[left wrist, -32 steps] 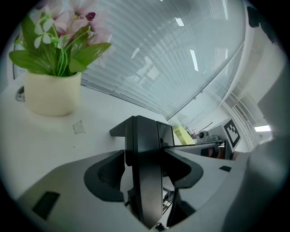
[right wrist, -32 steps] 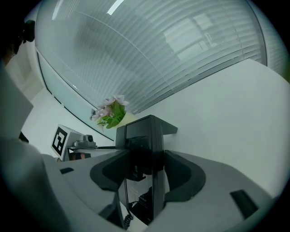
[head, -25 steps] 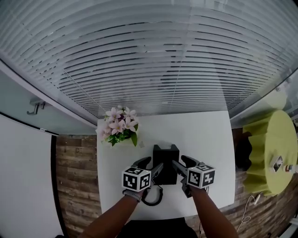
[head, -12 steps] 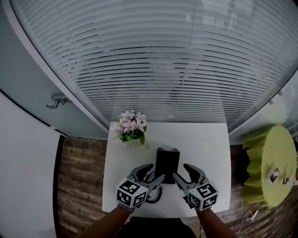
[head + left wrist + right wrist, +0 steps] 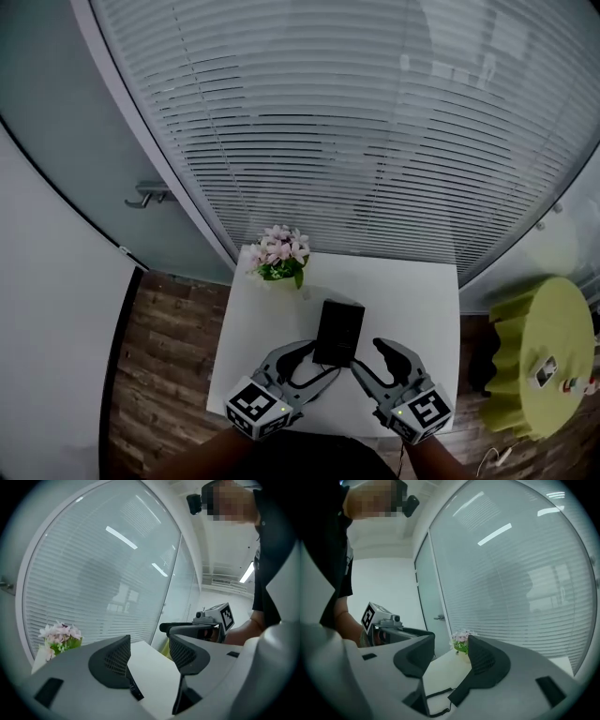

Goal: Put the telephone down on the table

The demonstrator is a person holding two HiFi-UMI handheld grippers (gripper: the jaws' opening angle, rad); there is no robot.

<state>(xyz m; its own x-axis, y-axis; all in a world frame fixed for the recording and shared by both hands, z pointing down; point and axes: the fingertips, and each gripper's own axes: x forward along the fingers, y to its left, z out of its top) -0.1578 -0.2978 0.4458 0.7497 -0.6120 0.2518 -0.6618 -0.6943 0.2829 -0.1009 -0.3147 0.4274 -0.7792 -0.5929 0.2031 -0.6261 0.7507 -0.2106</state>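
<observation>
Telephone point(image 5: 338, 332) is sitting flat on the white table point(image 5: 412, 300), long axis running near-to-far, just beyond and between the left gripper point(image 5: 314, 362) and right gripper point(image 5: 368, 358), both gaping empty, neither clearly nearer.

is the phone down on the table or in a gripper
Down on the table. The telephone lies on it; left gripper and right gripper have jaws apart, holding nothing.

The scene holds two grippers, one left gripper point(image 5: 319, 359) and one right gripper point(image 5: 367, 356), one black telephone point(image 5: 338, 331), one white table point(image 5: 412, 300), one pot of pink flowers point(image 5: 281, 255), one yellow-green round table point(image 5: 525, 319) and one door handle point(image 5: 148, 194).
</observation>
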